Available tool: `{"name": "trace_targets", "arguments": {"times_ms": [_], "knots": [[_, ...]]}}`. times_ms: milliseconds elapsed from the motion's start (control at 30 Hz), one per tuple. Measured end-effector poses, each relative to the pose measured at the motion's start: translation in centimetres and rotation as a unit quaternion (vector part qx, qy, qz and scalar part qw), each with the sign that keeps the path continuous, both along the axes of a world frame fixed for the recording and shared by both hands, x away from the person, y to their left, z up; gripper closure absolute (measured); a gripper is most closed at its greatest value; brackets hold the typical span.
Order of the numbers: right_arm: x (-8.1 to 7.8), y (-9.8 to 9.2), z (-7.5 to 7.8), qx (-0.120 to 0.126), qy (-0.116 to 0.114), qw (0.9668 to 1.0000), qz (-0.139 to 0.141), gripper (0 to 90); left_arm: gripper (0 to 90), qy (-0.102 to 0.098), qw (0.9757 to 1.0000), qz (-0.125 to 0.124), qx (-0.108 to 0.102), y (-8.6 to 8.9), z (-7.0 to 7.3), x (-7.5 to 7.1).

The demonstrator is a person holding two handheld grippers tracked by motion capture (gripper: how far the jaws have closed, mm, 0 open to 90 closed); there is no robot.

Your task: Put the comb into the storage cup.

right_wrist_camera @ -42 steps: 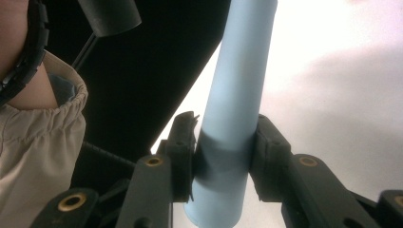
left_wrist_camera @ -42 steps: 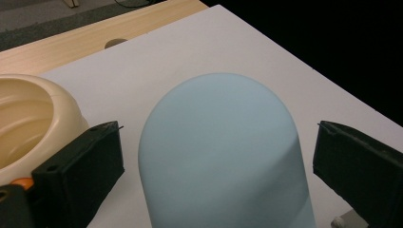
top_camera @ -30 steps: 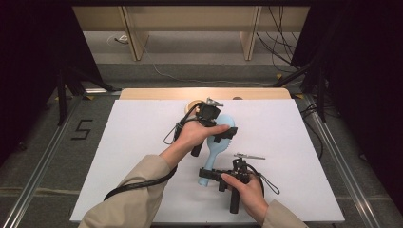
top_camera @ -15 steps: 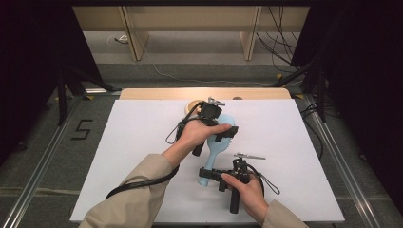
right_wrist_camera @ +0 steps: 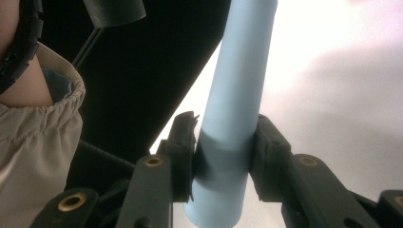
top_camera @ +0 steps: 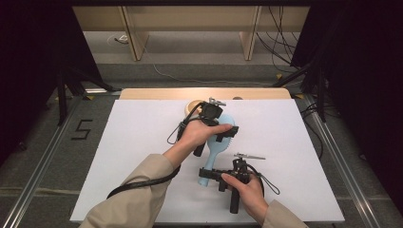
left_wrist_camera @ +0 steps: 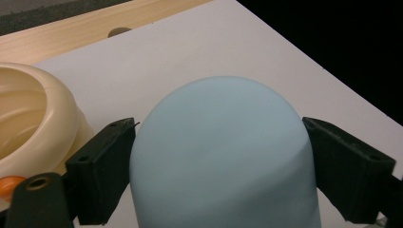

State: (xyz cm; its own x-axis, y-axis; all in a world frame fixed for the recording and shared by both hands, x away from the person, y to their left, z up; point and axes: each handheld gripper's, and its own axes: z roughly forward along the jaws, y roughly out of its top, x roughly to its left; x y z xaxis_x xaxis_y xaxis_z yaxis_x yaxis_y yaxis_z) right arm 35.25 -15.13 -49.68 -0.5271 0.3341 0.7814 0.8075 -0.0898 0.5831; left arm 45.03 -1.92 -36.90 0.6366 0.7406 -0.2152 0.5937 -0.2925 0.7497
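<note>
Right tongs (right_wrist_camera: 223,161): closed on the handle of the light blue brush (top_camera: 216,149); both pads press the handle's sides near its end.
Left tongs (left_wrist_camera: 218,166): jaws wide and just now closing, with the brush head between them; left pad touches or nearly touches the head, right pad stands just beside it, contact not certain.
Brush location: lies on the white tabletop (top_camera: 294,156) near its middle, head toward the far edge, handle toward the person.
High view adds: both hands at once, left hand (top_camera: 197,135) over the head, right hand (top_camera: 244,187) at the handle end, cables trailing from each tool.
Left gripper view adds: smooth rounded back of the brush head (left_wrist_camera: 221,156), and a cream bowl (left_wrist_camera: 33,118) just beside it with something orange at its base.
Right gripper view adds: the grip on the handle (right_wrist_camera: 237,95), and a beige sleeve cuff (right_wrist_camera: 38,133) at the left.
</note>
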Motion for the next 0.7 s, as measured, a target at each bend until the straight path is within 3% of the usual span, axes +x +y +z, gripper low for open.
{"name": "trace_targets", "arguments": {"times_ms": [367, 700], "knots": [[0.00, -0.03, 0.04, -0.002, 0.001, 1.0000, -0.001, 65.7, 18.1, 0.003, 1.0000, -0.002, -0.003, -0.12, -0.10, -0.20], [0.05, 0.02, -0.07, -0.015, -0.018, 0.9997, -0.004, 65.8, 18.8, -0.009, 0.9998, -0.012, -0.010, -0.07, 0.14, -0.68]]}}
